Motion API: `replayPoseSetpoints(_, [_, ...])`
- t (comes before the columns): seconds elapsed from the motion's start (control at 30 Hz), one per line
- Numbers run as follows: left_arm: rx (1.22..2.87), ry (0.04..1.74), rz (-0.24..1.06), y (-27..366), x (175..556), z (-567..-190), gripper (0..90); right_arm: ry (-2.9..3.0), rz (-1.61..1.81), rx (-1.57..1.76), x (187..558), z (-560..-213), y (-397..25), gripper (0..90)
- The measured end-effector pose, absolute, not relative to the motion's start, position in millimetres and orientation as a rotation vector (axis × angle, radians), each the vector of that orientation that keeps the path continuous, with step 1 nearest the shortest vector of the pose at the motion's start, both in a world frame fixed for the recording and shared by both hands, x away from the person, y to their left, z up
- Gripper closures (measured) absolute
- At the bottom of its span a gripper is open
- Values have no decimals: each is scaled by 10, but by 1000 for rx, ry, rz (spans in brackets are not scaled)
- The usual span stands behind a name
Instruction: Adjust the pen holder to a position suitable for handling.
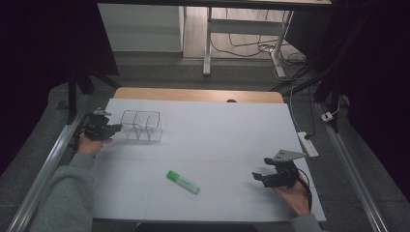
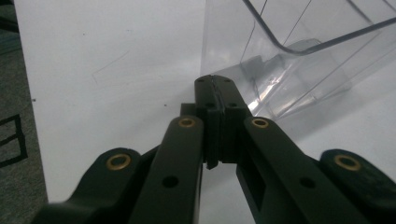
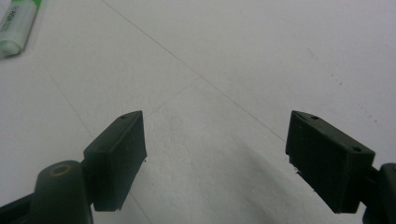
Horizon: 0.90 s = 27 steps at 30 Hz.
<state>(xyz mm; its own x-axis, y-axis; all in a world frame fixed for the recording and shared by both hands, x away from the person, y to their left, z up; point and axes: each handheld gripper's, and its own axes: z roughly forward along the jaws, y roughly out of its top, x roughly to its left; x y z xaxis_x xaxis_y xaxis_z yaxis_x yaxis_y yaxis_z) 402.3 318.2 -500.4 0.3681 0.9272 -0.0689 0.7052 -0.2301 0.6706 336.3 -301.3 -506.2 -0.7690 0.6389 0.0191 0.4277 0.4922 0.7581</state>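
A: Clear plastic, item one: a box (image 1: 141,125) with two compartments side by side, thin walls, rounded rim, open top. It stands upright at the far left of the worktop (image 1: 217,135).

B: And its finish?

A: Glossy and see-through; the left gripper view shows the white sheet straight through its walls (image 2: 289,65), with a moulded ridge near the base. Corners are soft, not sharp.

B: What is at it?

A: The left tongs (image 1: 115,128), black hard plastic with brass-coloured rivets on the arms. Their jaws are pressed together, pad against pad, just beside the near left corner of the box. Whether they pinch the wall or only touch it, I cannot tell.

B: Item two?

A: A marker pen (image 1: 183,181), green barrel with a pale cap end, lying flat and slanted near the front middle of the worktop, well apart from the box. It also shows in the top left corner of the right gripper view (image 3: 18,25).

B: The other tongs?

A: The right tongs (image 1: 260,170), same black build with a grey three-cornered plate on top, held low at the front right. Jaws spread wide, nothing between the ribbed pads (image 3: 119,156). Under them lies matt white sheet with faint pencil-thin lines.
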Motion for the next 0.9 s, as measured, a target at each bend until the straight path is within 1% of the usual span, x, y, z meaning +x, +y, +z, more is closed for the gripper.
replayPoseSetpoints(0.7, [2000, 1401, 438, 3163, 4072, -5028, 889, 2475, 1137, 899, 3360, -5062, -3014, 200])
replayPoseSetpoints(0.9, [2005, 1367, 433, 3098, 4074, -4992, 889, 2473, 1135, 899, 3358, -5061, -3013, 201])
